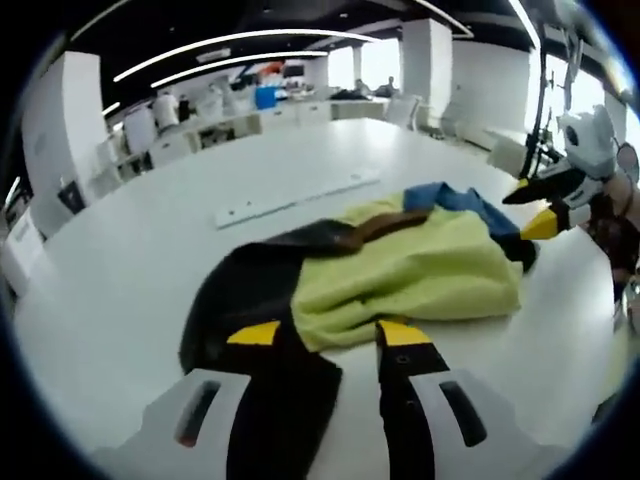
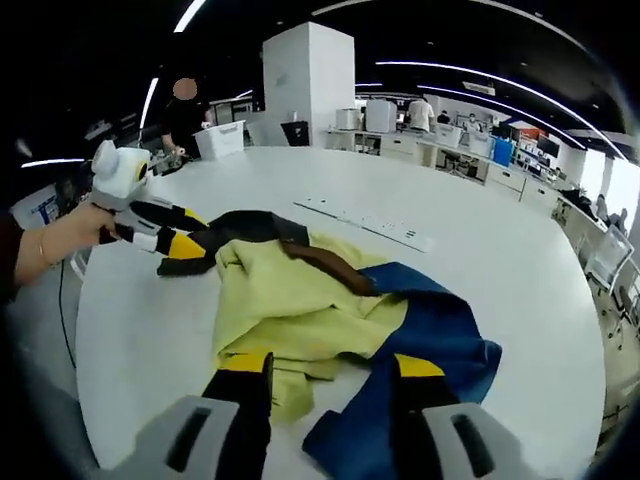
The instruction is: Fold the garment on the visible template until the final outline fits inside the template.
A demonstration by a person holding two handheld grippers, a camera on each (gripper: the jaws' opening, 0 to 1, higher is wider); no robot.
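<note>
The garment (image 1: 400,265), a yellow, blue, black and brown piece, is seen bunched at the centre of the left gripper view on the white table (image 1: 150,250); no tidy fold can be made out, so most of the folding is judged still to be done. The left gripper (image 1: 330,335) is held apart over the black cloth, gripping nothing. The right gripper (image 2: 330,365) stands parted around the lower hem; whether cloth is pinched cannot be told

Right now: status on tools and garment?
Left tool open, at garment's black edge. Right tool open over yellow and blue folds. Garment bunched on white table, unfolded. White strip lies beyond garment.
</note>
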